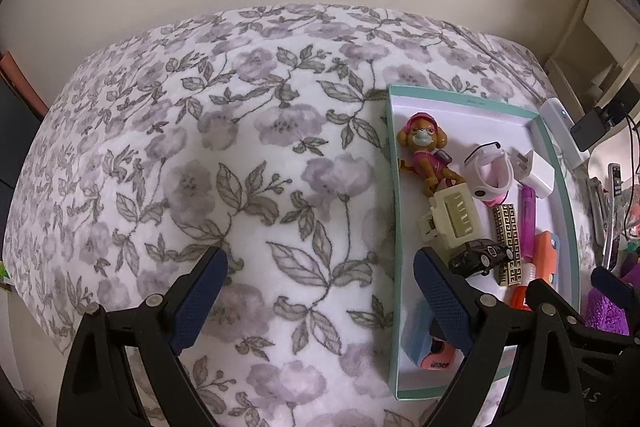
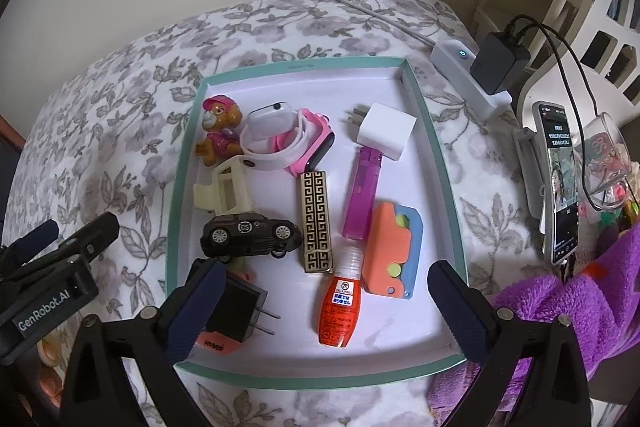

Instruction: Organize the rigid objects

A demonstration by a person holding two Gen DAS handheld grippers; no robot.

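Both grippers spread wide, nothing between the pads. Left gripper (image 1: 320,287) hangs over bare floral blanket (image 1: 200,147), just left of the tray (image 1: 394,187); its right finger overlaps the tray's left rim. Right gripper (image 2: 320,303) hangs over the tray's near end, left finger in front of the black plug (image 2: 240,311), right finger by the tray's right rim.

All the small items lie in the teal-rimmed tray on the blanket: dog figure (image 2: 220,131) far left, white and pink bands (image 2: 280,139) beside it, cream clip (image 2: 224,187), black car (image 2: 252,235), gold patterned bar (image 2: 316,219), purple lighter (image 2: 362,195) touching the white charger (image 2: 386,135), orange-blue piece (image 2: 394,247), orange bottle (image 2: 338,307) near front.

Outside the tray, right: power strip (image 2: 468,75), phone (image 2: 560,187), purple towel (image 2: 580,307)
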